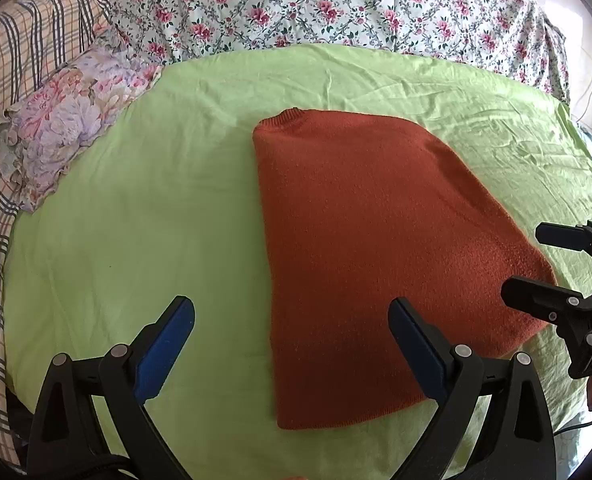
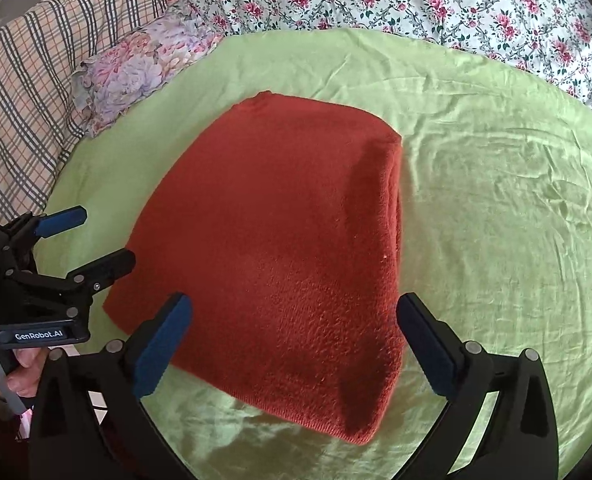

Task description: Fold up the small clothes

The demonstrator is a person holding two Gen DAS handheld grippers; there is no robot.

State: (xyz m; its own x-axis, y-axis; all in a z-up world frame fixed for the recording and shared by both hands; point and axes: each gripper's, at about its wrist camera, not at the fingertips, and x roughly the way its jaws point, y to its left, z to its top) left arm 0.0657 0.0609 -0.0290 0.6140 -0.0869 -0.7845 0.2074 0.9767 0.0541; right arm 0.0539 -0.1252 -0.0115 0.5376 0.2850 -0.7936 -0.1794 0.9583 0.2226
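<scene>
Rust sweater [image 1: 376, 216] lies flat on the green bed sheet [image 1: 136, 220], already folded into a long strip, long axis running away from both grippers. Left gripper [image 1: 292, 344] and right gripper [image 2: 296, 340] both wide, empty, flanking its near hem; right sits more squarely over it.

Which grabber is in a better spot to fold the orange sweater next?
Probably the right gripper: the sweater hem lies between its open fingers. The left gripper is open too, straddling the sweater's left edge.
</scene>
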